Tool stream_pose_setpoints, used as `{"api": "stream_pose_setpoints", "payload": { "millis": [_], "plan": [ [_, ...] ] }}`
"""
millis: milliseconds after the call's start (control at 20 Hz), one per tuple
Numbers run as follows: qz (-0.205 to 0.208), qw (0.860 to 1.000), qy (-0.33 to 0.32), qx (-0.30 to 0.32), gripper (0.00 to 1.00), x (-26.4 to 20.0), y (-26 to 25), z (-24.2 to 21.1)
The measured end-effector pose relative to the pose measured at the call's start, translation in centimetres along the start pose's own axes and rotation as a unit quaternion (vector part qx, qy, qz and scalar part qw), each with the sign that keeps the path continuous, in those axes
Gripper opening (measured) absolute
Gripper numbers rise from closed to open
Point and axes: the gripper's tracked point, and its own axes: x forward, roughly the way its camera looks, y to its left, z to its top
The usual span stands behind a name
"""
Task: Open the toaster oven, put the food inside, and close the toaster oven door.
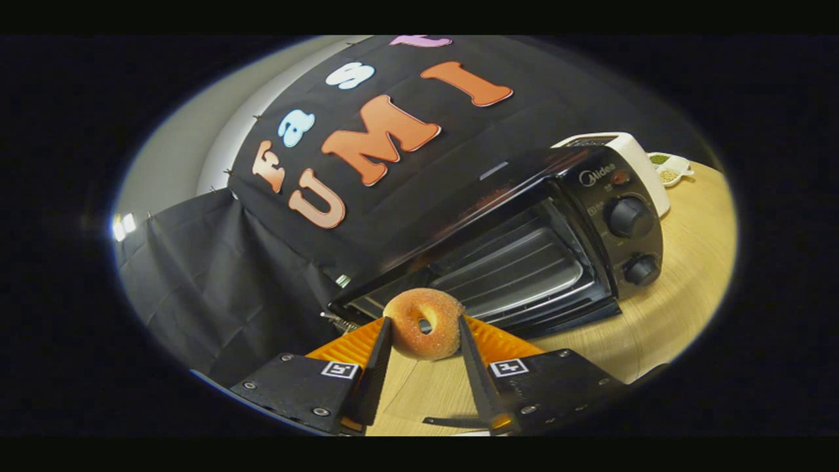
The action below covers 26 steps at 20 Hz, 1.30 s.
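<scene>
A sugared ring donut [425, 341] stands on edge between my two fingers, and my gripper [425, 321] is shut on it, one finger pressing each side. Just beyond the donut is the black toaster oven [524, 216], tilted in this view. Its door [557, 316] is down and open, showing the wire rack [518, 265] inside. A hinge spring shows at the door's left end. Two knobs [629, 217] sit on the oven's right panel. The donut hangs just in front of the lowered door, a little above the table.
The oven rests on a light wooden table [688, 262]. A white appliance [632, 157] stands behind the oven's right end, with a small white dish of greenish bits [668, 169] past it. Black cloth [216, 288] drapes to the left.
</scene>
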Motion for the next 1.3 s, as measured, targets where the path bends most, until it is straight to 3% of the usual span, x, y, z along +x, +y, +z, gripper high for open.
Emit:
{"api": "stream_pose_setpoints", "payload": {
  "millis": [350, 600, 750, 900, 1100, 1300],
  "plan": [
    [-0.016, 1.000, -0.005, 0.022, 0.58, 3.7, -1.1, 0.0],
    [-0.048, 0.998, -0.032, -0.009, 0.58, 5.4, -2.0, 1.5],
    [-0.077, 0.993, -0.057, -0.065, 0.58, 6.1, -2.6, 2.4],
    [-0.105, 0.984, -0.063, -0.132, 0.77, 6.2, -2.9, 2.4],
    [-0.102, 0.983, -0.052, -0.141, 0.87, 5.5, -2.6, 2.0],
    [-0.103, 0.978, -0.040, -0.178, 0.87, 2.8, -2.1, 1.6]
  ]
}}
